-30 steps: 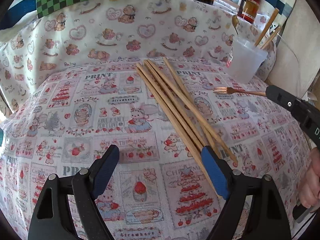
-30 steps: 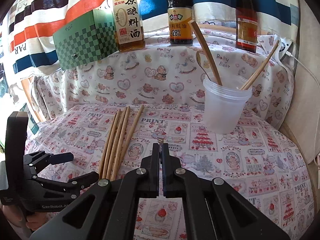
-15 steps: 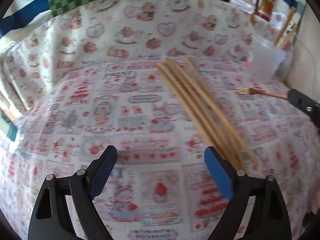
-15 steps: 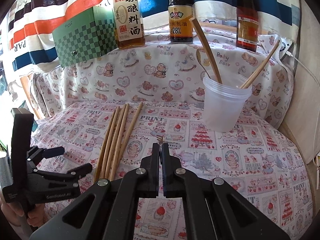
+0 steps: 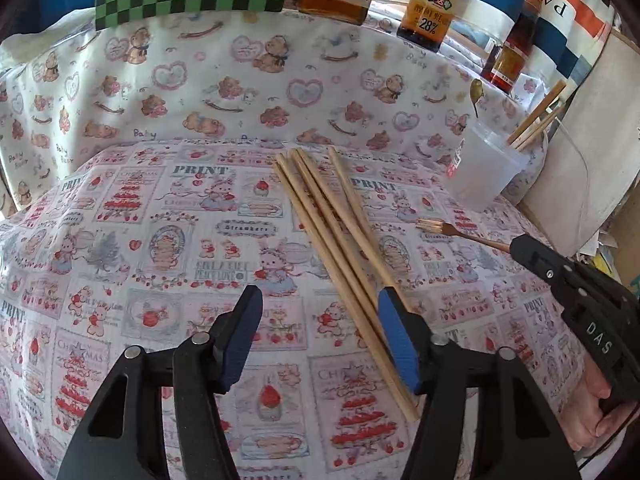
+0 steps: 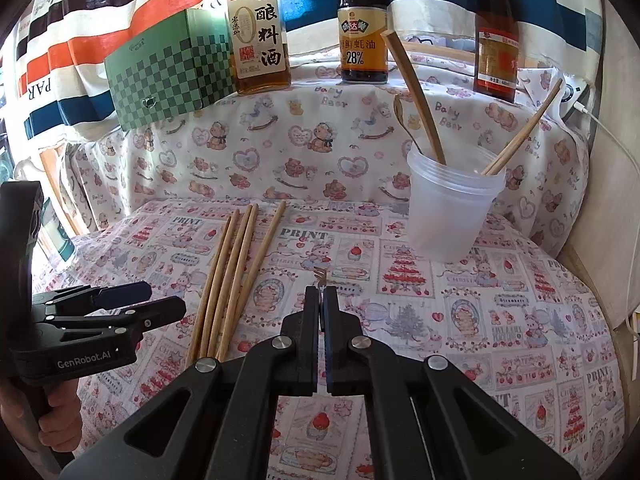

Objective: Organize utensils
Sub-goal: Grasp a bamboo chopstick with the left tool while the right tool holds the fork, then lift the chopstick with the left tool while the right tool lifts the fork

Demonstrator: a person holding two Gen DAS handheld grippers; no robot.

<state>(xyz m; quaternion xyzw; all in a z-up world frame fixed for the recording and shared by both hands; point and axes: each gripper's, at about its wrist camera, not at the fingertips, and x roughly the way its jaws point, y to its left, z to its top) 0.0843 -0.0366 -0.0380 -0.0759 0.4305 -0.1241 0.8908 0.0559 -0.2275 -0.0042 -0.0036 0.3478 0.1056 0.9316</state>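
Between right claw [image 6: 322, 294] jaws, fork [image 5: 460, 232] tines forward.

Chopsticks [image 6: 234, 276] left of cup [image 6: 452, 204]; bottles [image 6: 362, 24] behind.

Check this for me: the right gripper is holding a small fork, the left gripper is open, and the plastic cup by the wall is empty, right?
Not quite: the plastic cup is not empty. The right wrist view shows chopsticks and a spoon standing in it. The rest holds: the right gripper is closed on the small fork, and the left gripper is open.
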